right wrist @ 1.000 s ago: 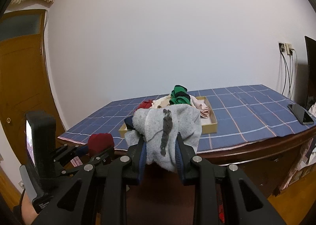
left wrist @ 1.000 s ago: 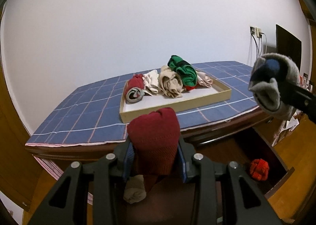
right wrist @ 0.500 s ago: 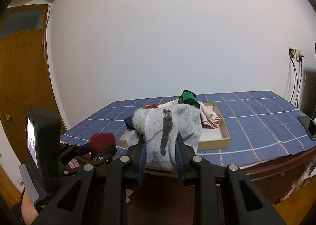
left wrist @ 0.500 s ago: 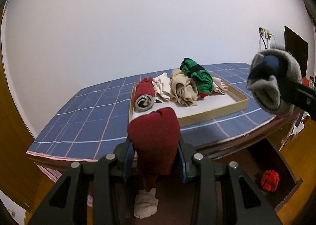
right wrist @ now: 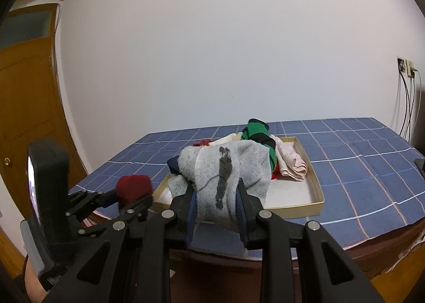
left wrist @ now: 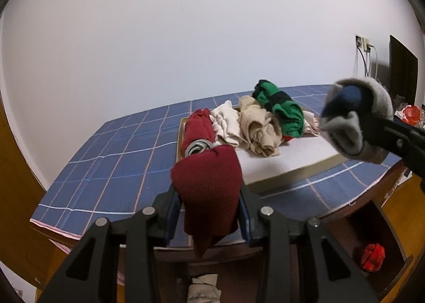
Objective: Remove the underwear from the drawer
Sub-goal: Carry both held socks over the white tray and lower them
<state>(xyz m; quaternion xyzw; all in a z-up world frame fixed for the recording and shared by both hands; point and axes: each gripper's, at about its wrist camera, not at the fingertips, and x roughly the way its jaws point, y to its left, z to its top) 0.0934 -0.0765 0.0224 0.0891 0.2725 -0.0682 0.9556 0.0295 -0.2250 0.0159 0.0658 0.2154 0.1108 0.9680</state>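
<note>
A tray (left wrist: 281, 174) is sitting on the desk (left wrist: 127, 170), near its front edge. Rolled garments (left wrist: 249, 127) are lying in a row along the tray's far side. The left tool (left wrist: 209, 212) and right tool (right wrist: 216, 212) are hanging just before the desk, each gripping a roll. Below the desk's right end, a drawer (left wrist: 382, 239) is standing open.

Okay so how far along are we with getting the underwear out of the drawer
Done: several rolled pieces already lie in the tray on the table. In hand: the left gripper clamps a dark red roll and the right gripper a grey roll, both above the table edge. Left: a red piece and a beige piece remain in the drawer.
</note>
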